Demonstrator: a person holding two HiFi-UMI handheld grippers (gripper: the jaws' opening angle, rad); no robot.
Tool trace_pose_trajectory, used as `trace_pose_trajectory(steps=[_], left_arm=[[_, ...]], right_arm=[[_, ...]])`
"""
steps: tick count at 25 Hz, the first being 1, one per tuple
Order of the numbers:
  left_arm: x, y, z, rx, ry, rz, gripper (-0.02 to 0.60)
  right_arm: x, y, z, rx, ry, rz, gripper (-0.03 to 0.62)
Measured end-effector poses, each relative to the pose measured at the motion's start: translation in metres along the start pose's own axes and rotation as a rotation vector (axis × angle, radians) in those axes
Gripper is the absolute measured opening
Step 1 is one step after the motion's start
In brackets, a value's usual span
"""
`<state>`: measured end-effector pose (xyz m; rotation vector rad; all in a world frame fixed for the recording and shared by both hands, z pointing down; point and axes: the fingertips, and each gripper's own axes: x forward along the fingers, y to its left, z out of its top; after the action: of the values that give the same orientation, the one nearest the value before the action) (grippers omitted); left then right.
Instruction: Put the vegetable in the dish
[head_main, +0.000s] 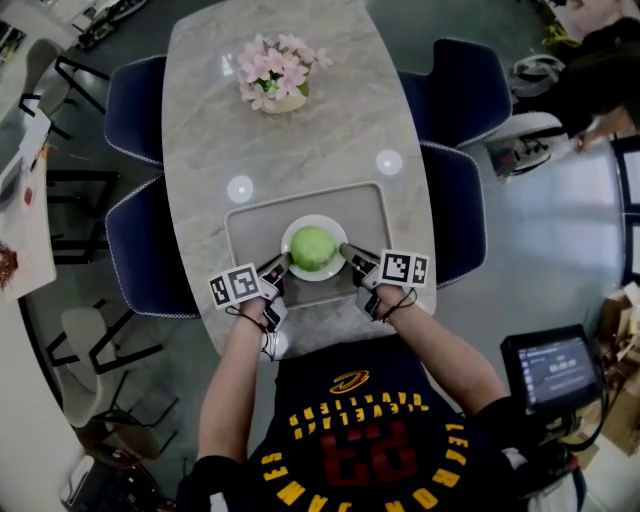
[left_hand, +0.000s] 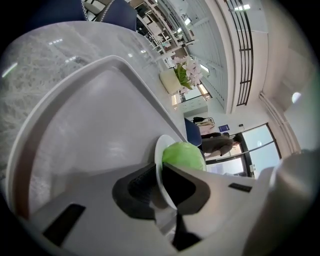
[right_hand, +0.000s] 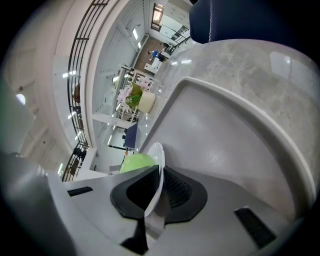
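1. The green vegetable, round and pale like a small cabbage, sits in the middle of the white dish. Judged against the task, the placing looks done.
2. The dish lies within the grey tray at the near end of the marble table. This keeps it directly in front of the person and within easy reach of both tools.
3. The left gripper has its jaws closed on the dish's left rim. In the left gripper view the thin white edge runs between the two dark pads, one pad above the rim and one below.
4. The right gripper is clamped the same way on the opposite rim. Its own view shows the edge pinched between its ribbed pads, with the vegetable just beyond.
5. Holding opposite sides probably serves to keep the dish level. The vegetable is round and would likely roll off if only one side were lifted or pulled.
6. Both grips take the bare rim and do not touch the vegetable, so it rests free.
7. I cannot tell whether the dish is resting on the tray or raised slightly off it.
8. A pot of pink flowers stands well apart at the far end of the table, clear of the work.
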<state>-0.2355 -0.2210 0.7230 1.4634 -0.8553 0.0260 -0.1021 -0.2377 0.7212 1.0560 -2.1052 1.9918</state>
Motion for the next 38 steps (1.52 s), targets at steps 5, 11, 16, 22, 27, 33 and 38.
trace_pose_trajectory(steps=[5, 11, 16, 22, 27, 33, 38], left_arm=[[0.0, 0.003, -0.003, 0.023, 0.01, 0.043, 0.029], [0.002, 0.004, -0.005, 0.041, 0.012, 0.076, 0.029], [0.004, 0.006, -0.004, 0.048, 0.003, 0.112, 0.029], [0.003, 0.007, -0.003, 0.102, 0.007, 0.182, 0.031], [0.005, 0.014, 0.001, 0.155, -0.008, 0.252, 0.034], [-0.014, 0.0, -0.013, 0.209, 0.011, 0.295, 0.04], [-0.014, 0.003, -0.011, 0.258, 0.013, 0.331, 0.043]], right_arm=[[0.001, -0.005, -0.004, -0.022, 0.019, -0.048, 0.023], [0.001, -0.01, -0.005, -0.065, 0.038, -0.093, 0.025], [0.004, -0.012, -0.003, -0.155, 0.06, -0.165, 0.032], [0.005, -0.013, -0.001, -0.192, 0.086, -0.187, 0.032], [0.012, -0.016, 0.002, -0.294, 0.131, -0.226, 0.04], [-0.009, 0.001, -0.012, -0.365, 0.131, -0.269, 0.041], [-0.014, -0.003, -0.008, -0.408, 0.13, -0.293, 0.041]])
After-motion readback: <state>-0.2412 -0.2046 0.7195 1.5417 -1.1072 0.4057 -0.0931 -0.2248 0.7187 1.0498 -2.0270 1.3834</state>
